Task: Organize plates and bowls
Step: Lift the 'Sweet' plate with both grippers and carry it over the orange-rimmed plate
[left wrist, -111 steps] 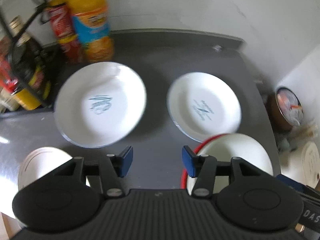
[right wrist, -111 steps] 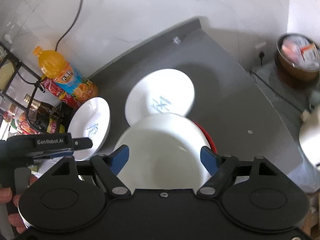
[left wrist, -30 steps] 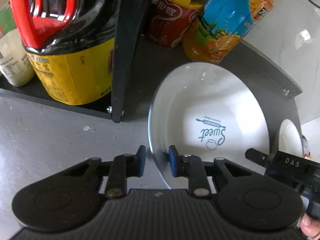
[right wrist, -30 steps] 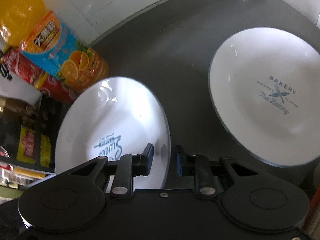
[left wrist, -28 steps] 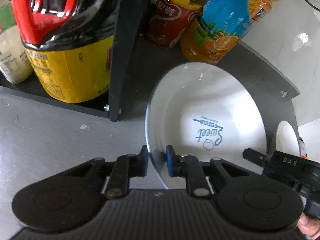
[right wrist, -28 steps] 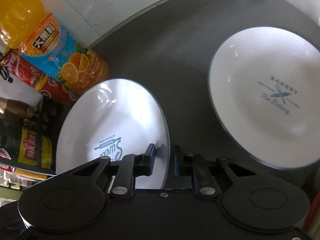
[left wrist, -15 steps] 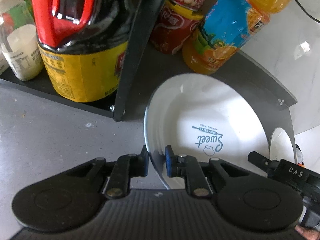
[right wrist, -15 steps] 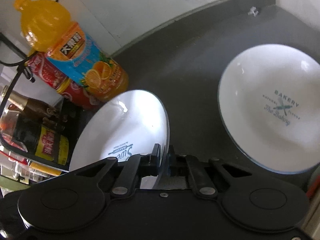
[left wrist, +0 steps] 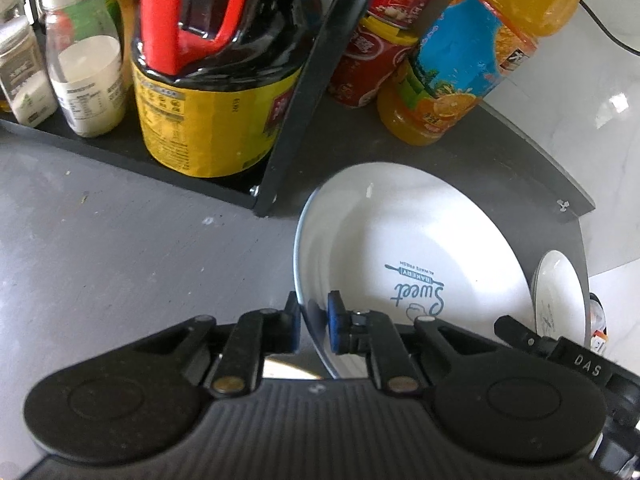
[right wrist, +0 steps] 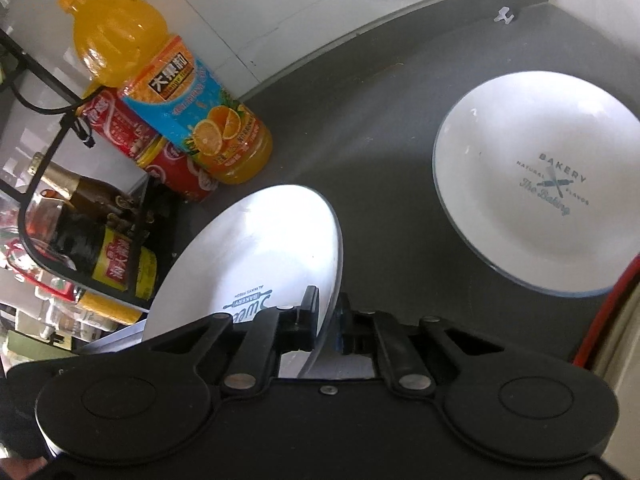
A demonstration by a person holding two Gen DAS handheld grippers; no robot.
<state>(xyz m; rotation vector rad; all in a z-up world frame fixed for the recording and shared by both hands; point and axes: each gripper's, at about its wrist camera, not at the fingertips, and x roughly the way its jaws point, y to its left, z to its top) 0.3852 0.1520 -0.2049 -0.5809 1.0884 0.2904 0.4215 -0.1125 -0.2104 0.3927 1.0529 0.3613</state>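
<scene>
A white plate [left wrist: 408,248] printed "Sweet Bakery" is held by both grippers at opposite rims. My left gripper [left wrist: 314,316] is shut on its left rim, blue pads pressing either side of the edge. My right gripper [right wrist: 329,316] is shut on the right rim of the same plate [right wrist: 260,248], which tilts above the dark counter [right wrist: 380,128]. A second white plate [right wrist: 536,184], printed "Bakery", lies flat on the counter to the right. It shows as a sliver [left wrist: 560,292] at the right of the left wrist view.
A black wire rack [left wrist: 296,92] with a big soy sauce bottle [left wrist: 216,80] and jars stands close to the held plate's left. An orange juice bottle [right wrist: 172,92] and red cans [right wrist: 120,128] stand behind it. A red-rimmed bowl edge [right wrist: 604,312] shows at right.
Both grippers' jaws have closed from a small gap onto the plate's rim. The plate has come up a little and tilted, and both views have drawn back from the counter.
</scene>
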